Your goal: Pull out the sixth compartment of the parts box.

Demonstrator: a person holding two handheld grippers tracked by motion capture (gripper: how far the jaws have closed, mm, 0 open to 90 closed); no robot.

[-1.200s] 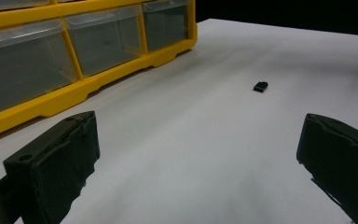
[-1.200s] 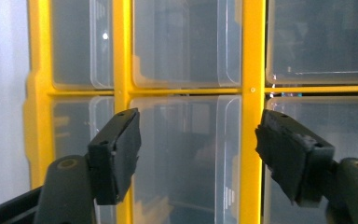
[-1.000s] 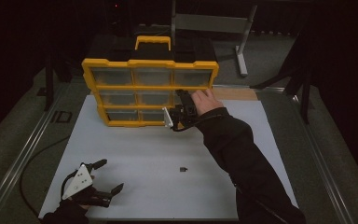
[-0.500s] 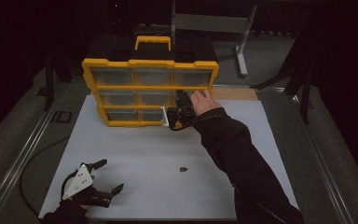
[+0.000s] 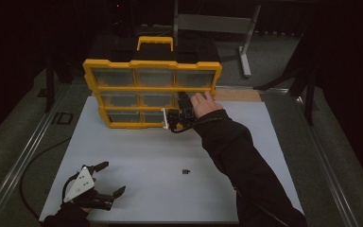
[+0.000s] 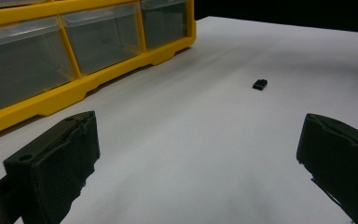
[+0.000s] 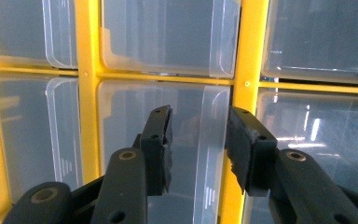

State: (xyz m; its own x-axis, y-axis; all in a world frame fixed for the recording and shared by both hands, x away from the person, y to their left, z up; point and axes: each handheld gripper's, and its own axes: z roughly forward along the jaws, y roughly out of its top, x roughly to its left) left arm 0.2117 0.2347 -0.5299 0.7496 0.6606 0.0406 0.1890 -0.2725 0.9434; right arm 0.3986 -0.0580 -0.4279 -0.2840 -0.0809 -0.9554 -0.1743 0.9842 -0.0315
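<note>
From the high view, your right gripper is at the front of the yellow drawer organizer, which stands upright at the far edge of the white table, and it reaches the right drawer of the middle row. Your left gripper rests near the front left corner of the table, with its jaws spread and nothing between them; a small black part lies alone on the table, well apart from both. In the left gripper view, the jaws stand wide open over bare table, the organizer is at the left and the black part is ahead. In the right gripper view, the jaws have just been closing around the clear pull tab of a drawer; the tab is between the pads, but a gap shows on each side, so I judge it is not yet pinched. The step in hand seems to be the grasp on this handle. Next you should finish the closing, then pull straight toward you, so the drawer slides out and the organizer does not tip.
</note>
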